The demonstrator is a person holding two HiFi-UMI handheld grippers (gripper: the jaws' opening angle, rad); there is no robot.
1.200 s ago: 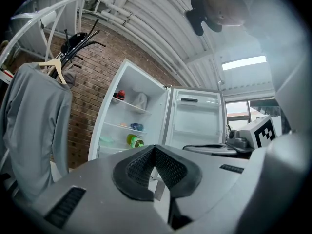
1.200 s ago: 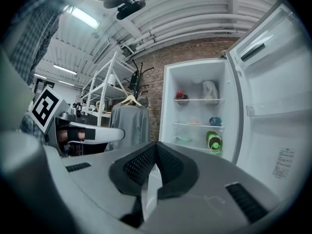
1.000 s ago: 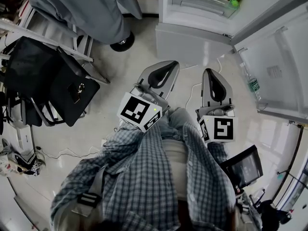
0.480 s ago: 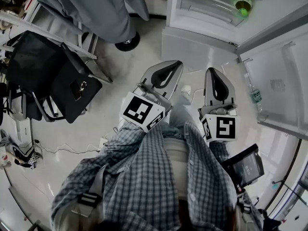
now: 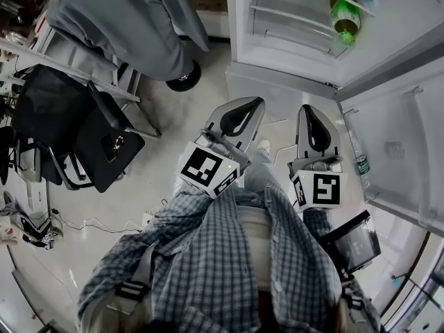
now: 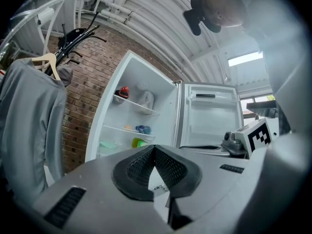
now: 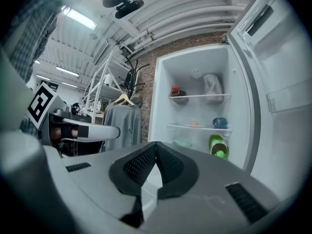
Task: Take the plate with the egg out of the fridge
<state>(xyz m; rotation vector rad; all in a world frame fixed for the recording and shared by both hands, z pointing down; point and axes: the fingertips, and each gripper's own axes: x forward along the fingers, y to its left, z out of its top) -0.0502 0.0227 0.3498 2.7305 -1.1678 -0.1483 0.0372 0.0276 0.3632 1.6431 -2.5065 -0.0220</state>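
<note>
**Standing at the open fridge, both grippers empty**

Head view first. We're looking down past our checked shirt at the left gripper and the right gripper. They sit side by side, and both point toward the fridge. It's open, with the fridge door swung out to the right. A green bottle sits on a shelf inside. Off to the left, a grey garment hangs near a black chair. Neither gripper touches the fridge.

Left gripper view next. The jaws meet at the tips, with nothing between them. Past them we see the fridge against a brick wall. The top shelf holds a red thing and a white bag. On the middle shelf there's a small pale-orange spot beside a blue thing. We take that spot for the plate with the egg, though it's too small to be sure. The right gripper pokes in at the right edge.

Right gripper view last. These jaws are also closed tip to tip and hold nothing. The same shelves show from the other side, and the pale-orange spot sits on the middle shelf, well apart from the jaws. The green bottle is one shelf below, and the left gripper and the grey garment are off to the left.
</note>
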